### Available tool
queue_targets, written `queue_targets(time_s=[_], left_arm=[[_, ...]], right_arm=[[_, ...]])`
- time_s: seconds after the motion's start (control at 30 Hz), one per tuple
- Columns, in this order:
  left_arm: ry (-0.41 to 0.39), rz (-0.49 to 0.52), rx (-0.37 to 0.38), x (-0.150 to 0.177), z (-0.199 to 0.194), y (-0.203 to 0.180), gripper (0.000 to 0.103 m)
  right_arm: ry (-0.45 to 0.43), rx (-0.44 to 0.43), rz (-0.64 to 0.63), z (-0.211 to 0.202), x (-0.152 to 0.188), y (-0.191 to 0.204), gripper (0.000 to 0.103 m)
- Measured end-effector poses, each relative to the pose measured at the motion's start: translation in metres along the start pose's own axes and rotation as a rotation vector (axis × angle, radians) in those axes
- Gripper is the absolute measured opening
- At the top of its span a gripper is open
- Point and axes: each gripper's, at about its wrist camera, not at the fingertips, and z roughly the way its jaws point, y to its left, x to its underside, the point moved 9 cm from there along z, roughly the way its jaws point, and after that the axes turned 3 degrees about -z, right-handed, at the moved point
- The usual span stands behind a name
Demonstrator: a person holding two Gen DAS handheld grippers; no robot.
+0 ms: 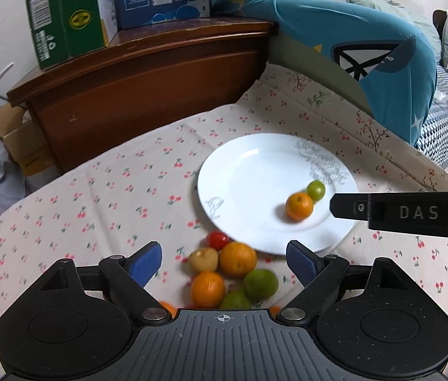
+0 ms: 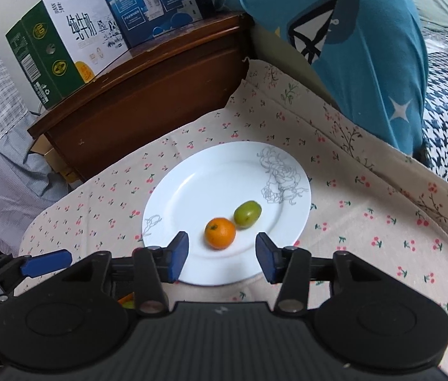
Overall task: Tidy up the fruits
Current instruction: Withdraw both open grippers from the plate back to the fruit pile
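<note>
A white plate (image 1: 243,171) (image 2: 211,187) lies on the cherry-print cloth and holds a small orange (image 1: 299,206) (image 2: 220,233) touching a small green fruit (image 1: 315,190) (image 2: 247,214). In the left wrist view my left gripper (image 1: 224,263) is open above a pile on the cloth: two oranges (image 1: 237,259), a yellowish fruit (image 1: 204,259), a red tomato (image 1: 218,239) and two green fruits (image 1: 260,284). Nothing is between its pads. My right gripper (image 2: 222,258) is open just in front of the plated orange, not touching it. Its black finger (image 1: 351,208) reaches in from the right.
A dark wooden cabinet (image 1: 148,95) (image 2: 141,101) with a green carton (image 1: 65,16) and a blue carton (image 2: 151,3) stands behind the table. A teal cushion (image 1: 366,50) (image 2: 366,47) lies at the back right. The table's right edge drops off near a checkered bed.
</note>
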Motion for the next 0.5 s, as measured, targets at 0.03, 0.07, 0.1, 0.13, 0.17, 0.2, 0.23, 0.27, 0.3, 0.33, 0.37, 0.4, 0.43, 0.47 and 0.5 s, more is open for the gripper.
queue_targets(time_s=[0.03,0.07,0.1,0.13,0.17,0.2,0.23,0.27,0.3,0.33,0.37,0.4,0.43,0.47,0.5], left_arm=[[0.002,-0.004,-0.004,0.002,-0.002,0.001,0.087],[0.002,-0.007,-0.005,0.004,-0.003,0.002,0.087],[0.004,-0.012,-0.007,0.006,-0.005,0.003,0.087],[0.005,-0.017,-0.008,0.008,-0.007,0.004,0.087],[0.006,-0.019,-0.009,0.009,-0.009,0.005,0.087],[0.006,-0.022,-0.009,0.011,-0.011,0.006,0.087],[0.004,-0.025,-0.009,0.012,-0.014,0.007,0.087],[0.001,-0.029,-0.01,0.014,-0.017,0.009,0.087],[-0.001,-0.033,-0.012,0.015,-0.019,0.011,0.087],[-0.002,-0.039,-0.011,0.017,-0.023,0.014,0.087],[-0.001,-0.048,-0.008,0.018,-0.025,0.017,0.087],[0.0,-0.057,-0.005,0.019,-0.028,0.02,0.087],[0.001,-0.067,-0.005,0.021,-0.031,0.024,0.087],[0.002,-0.073,-0.009,0.022,-0.033,0.029,0.087],[0.003,-0.08,-0.017,0.024,-0.035,0.034,0.087]], right_arm=[[0.003,-0.003,0.002,-0.002,0.002,0.001,0.048],[0.005,-0.006,0.001,-0.003,0.004,0.001,0.048],[0.005,-0.007,-0.002,-0.004,0.006,0.002,0.048],[0.005,-0.006,-0.006,-0.006,0.008,0.003,0.048],[0.005,-0.005,-0.01,-0.008,0.01,0.003,0.048],[0.005,-0.005,-0.012,-0.01,0.011,0.003,0.049],[0.005,-0.005,-0.013,-0.011,0.013,0.003,0.049],[0.003,-0.008,-0.013,-0.014,0.015,0.003,0.05],[0.002,-0.011,-0.014,-0.016,0.016,0.003,0.05],[0.002,-0.013,-0.014,-0.019,0.018,0.002,0.05],[0.004,-0.016,-0.014,-0.021,0.02,0.002,0.05],[0.009,-0.022,-0.015,-0.023,0.022,0.001,0.05],[0.012,-0.025,-0.016,-0.024,0.024,0.001,0.05],[0.015,-0.027,-0.018,-0.026,0.026,0.0,0.05],[0.017,-0.028,-0.021,-0.027,0.027,-0.001,0.05]])
